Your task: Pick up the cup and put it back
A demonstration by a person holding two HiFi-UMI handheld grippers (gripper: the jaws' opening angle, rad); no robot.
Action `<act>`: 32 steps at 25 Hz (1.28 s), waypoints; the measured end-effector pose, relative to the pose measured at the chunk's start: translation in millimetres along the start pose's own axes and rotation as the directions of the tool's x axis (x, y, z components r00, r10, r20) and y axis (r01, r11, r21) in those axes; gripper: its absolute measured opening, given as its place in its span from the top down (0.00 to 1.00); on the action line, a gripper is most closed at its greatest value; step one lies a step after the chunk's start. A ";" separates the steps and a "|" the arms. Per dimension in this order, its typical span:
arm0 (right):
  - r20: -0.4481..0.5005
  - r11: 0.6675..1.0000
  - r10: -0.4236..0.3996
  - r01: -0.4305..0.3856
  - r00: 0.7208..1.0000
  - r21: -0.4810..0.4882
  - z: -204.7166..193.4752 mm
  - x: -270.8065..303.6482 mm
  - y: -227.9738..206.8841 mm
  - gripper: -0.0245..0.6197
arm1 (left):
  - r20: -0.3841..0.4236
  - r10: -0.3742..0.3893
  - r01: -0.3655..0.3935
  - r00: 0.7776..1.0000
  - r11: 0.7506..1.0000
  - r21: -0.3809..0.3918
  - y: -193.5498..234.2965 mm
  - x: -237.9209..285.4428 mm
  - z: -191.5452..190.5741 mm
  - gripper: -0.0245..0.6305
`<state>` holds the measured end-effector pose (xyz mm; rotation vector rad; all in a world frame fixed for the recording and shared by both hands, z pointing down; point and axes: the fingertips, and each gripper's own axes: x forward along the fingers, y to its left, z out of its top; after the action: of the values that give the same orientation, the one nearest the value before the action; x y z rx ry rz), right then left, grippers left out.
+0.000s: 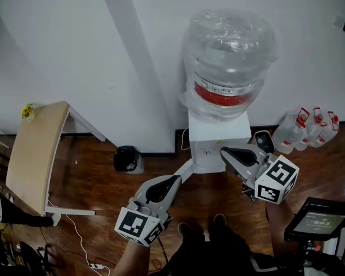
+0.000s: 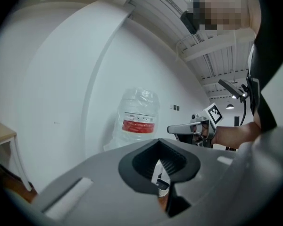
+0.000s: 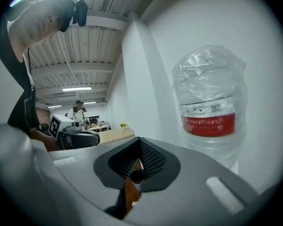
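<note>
No cup shows in any view. A white water dispenser stands against the wall, topped by a large plastic-wrapped bottle with a red band. The bottle appears again in the left gripper view and the right gripper view. My left gripper points at the dispenser's lower left, jaws together and empty. My right gripper is held just in front of the dispenser's right side, shut with nothing in it. Each gripper sees the other: the right gripper and the left gripper.
A wooden table stands at the left, with a cable on the floor below it. A small black bin sits by the wall. Several spare water bottles lie at the right. A screen on a stand is at the lower right.
</note>
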<state>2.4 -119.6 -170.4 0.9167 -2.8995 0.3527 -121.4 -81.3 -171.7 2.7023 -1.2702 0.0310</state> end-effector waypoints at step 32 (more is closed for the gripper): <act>-0.009 1.000 -0.011 0.011 1.000 -0.010 10.9 -15.5 20.4 0.96 | 0.001 0.013 -0.012 1.000 0.995 -0.100 -13.2 -14.1 -4.3 0.68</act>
<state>3.2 -97.4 -187.1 0.9262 -2.8844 0.3404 -120.1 -61.6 -170.4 2.6107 -1.2543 -0.0316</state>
